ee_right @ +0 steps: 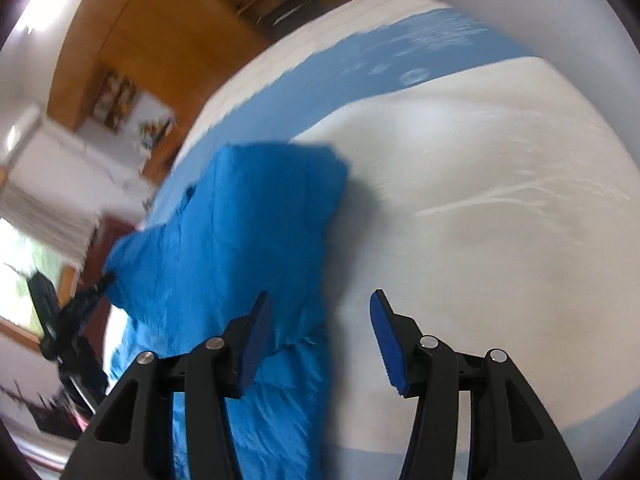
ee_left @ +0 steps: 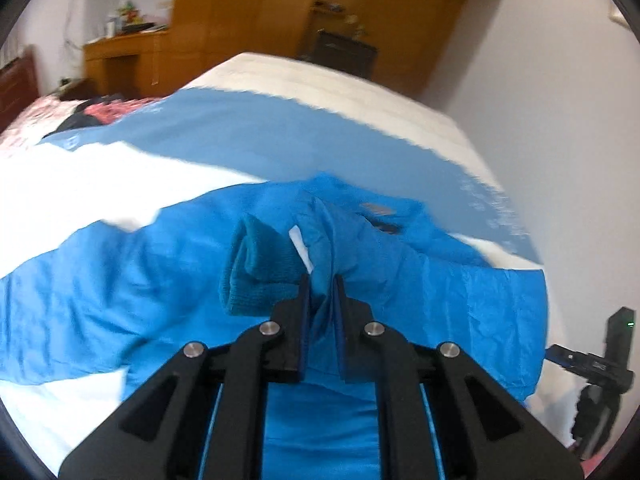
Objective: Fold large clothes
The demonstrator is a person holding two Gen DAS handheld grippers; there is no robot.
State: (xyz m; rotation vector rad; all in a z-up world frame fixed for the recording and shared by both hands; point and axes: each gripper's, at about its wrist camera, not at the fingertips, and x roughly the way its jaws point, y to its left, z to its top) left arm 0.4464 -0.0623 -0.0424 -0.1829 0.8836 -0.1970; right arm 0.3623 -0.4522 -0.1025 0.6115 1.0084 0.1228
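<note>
Crinkled blue jacket fabric is pinched by the left hand-held gripper. The right hand-held gripper is held apart, empty, above the smooth white bed.

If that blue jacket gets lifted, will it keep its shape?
Probably not. The blue jacket bunches into soft creases where the left gripper pinches it, so it likely droops. Its thin crinkled fabric looks light, perhaps slippery.

Both fisheye views are bright with soft daylight; a blown-out window glares left of the right gripper's fingers. Straight lines bow outward toward dark round rims. Motion blur smears the orange-brown wooden wardrobe beyond the fingers. The crumpled bright blue fabric garment casts a soft shadow to its right.
</note>
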